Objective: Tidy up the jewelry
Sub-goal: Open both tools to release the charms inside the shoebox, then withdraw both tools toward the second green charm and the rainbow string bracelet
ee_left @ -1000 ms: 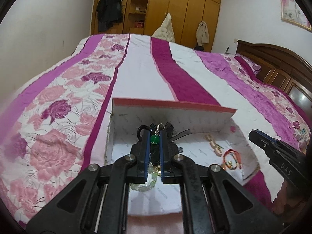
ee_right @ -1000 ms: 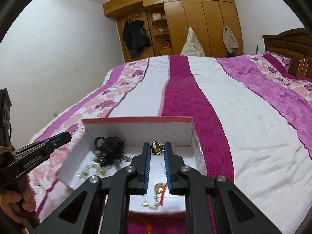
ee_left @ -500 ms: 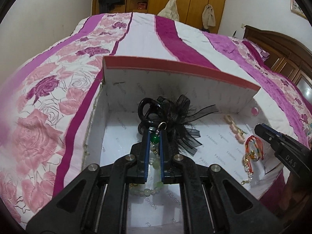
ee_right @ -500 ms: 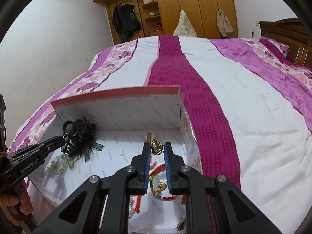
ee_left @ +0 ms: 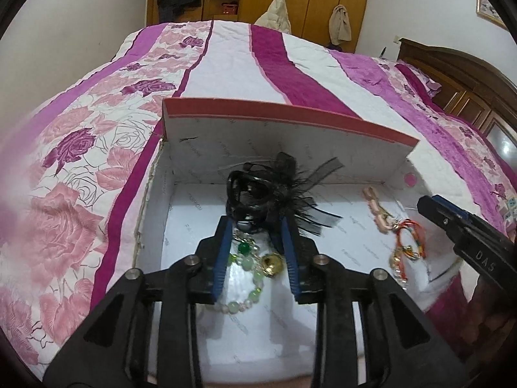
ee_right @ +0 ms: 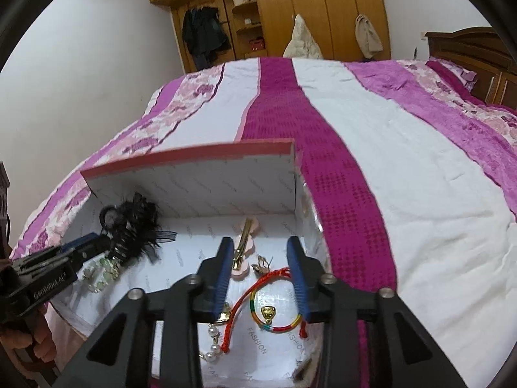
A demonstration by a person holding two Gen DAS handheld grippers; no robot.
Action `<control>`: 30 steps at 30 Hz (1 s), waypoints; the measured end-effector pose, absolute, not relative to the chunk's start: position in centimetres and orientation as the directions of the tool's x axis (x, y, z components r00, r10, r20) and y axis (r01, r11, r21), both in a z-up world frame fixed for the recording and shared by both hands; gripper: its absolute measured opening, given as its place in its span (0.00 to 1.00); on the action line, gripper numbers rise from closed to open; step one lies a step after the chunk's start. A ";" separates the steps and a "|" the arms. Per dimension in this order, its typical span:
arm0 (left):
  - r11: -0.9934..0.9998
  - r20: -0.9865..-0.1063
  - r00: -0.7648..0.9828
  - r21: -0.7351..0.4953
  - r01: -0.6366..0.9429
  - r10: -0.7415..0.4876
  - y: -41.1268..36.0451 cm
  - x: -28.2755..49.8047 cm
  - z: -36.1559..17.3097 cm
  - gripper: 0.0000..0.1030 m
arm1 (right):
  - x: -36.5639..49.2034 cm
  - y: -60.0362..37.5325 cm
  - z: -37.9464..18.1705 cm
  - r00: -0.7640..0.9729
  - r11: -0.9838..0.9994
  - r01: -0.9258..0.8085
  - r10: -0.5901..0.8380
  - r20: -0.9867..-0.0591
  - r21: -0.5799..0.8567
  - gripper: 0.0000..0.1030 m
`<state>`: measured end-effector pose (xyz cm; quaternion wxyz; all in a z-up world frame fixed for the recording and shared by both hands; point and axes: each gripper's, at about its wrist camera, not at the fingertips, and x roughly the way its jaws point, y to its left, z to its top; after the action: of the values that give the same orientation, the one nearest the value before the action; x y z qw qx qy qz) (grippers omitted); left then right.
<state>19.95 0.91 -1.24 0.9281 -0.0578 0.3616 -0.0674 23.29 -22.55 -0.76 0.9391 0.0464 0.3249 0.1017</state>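
Observation:
A white box with a red rim lies on the bed. My left gripper is open over its left part. Between its fingers lie a green bead bracelet and a gold bell; a black feather hair clip lies just ahead. My right gripper is open over the right part, above a red and rainbow cord bracelet, a gold earring and a pink hair clip. A pearl chain lies below.
The box sits on a pink, purple and white striped bedspread. A wooden wardrobe stands at the far wall and a dark headboard at the right. Each gripper shows in the other's view, the right and the left.
Both grippers have opened and moved down into the box. The left let go of the green bead bracelet, the right let go of the gold earring; both pieces now lie on the box floor.

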 end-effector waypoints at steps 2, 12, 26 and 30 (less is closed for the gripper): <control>0.982 -0.658 0.731 -0.163 0.093 -0.178 0.8 19.5 -0.7 0.24 | 22.6 -22.8 0.0 0.776 0.973 -0.163 0.228 -0.588 0.162 0.37; 0.979 -0.653 0.730 -0.151 0.137 -0.203 -0.2 16.1 1.6 0.27 | 18.0 -23.6 3.0 0.799 0.969 -0.168 0.240 -0.552 0.179 0.37; 0.965 -0.675 0.690 -0.194 0.179 -0.263 -1.2 10.4 2.4 0.27 | 10.5 -24.9 4.6 0.794 0.973 -0.151 0.224 -0.566 0.172 0.38; 0.959 -0.701 0.654 -0.208 0.193 -0.284 -1.7 8.9 1.8 0.27 | 8.7 -25.3 4.3 0.781 0.977 -0.143 0.211 -0.587 0.161 0.38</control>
<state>8.88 -1.74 1.77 0.9077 -0.0575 0.3944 -0.1314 8.67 -25.34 4.33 0.9422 0.0538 0.3170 0.0937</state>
